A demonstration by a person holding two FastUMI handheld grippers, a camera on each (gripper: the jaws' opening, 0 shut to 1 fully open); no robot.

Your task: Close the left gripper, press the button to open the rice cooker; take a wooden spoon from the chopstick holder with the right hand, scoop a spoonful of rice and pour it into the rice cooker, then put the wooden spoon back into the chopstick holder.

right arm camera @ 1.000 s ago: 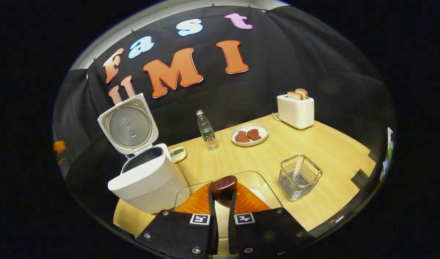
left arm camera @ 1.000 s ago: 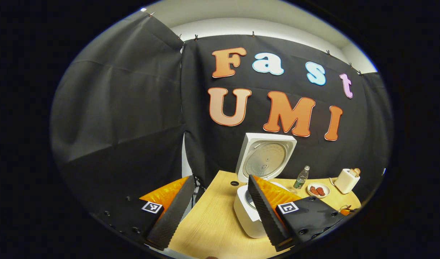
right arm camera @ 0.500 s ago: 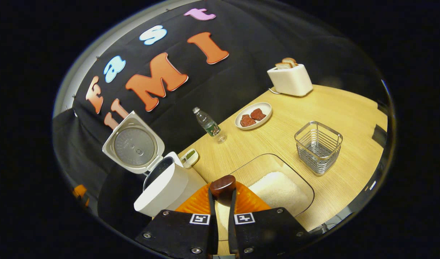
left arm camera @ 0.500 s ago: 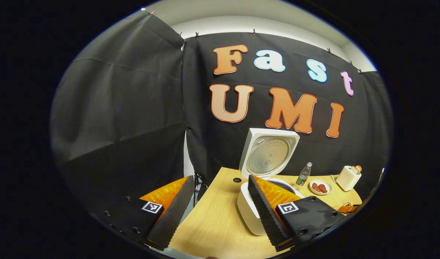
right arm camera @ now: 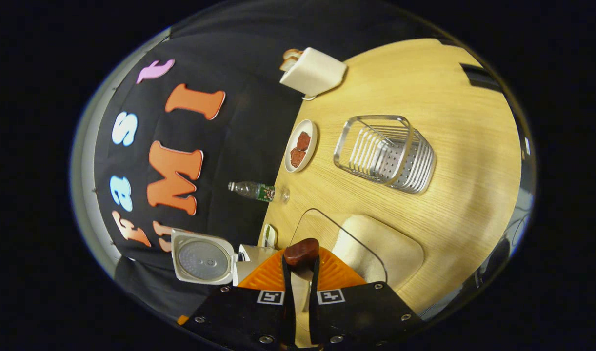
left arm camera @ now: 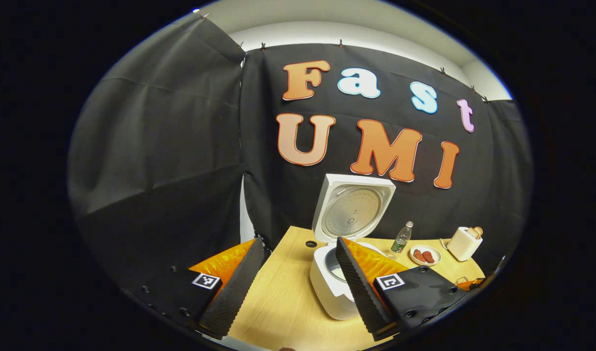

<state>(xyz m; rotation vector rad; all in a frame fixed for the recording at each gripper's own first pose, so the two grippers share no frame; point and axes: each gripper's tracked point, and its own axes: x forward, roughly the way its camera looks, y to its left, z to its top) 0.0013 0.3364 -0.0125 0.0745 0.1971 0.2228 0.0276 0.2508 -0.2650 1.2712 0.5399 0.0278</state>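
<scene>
Beside the rice cooker point(right arm camera: 208, 261), lid up to take rice: right claw point(right arm camera: 302, 256) clamped on wooden spoon point(right arm camera: 302, 252), rolled sideways above the rice tray point(right arm camera: 376, 243). Chopstick holder point(right arm camera: 385, 152) beyond. Left claw point(left arm camera: 293, 273) spread apart, idle.

On the pale wooden table point(left arm camera: 288, 302), the white rice cooker point(left arm camera: 327, 287) stands nearest, lid up. Behind and to its right come the clear plastic bottle point(left arm camera: 401, 238), then the small white plate point(left arm camera: 425, 255), then the white toaster point(left arm camera: 463, 243) farthest right.
</scene>
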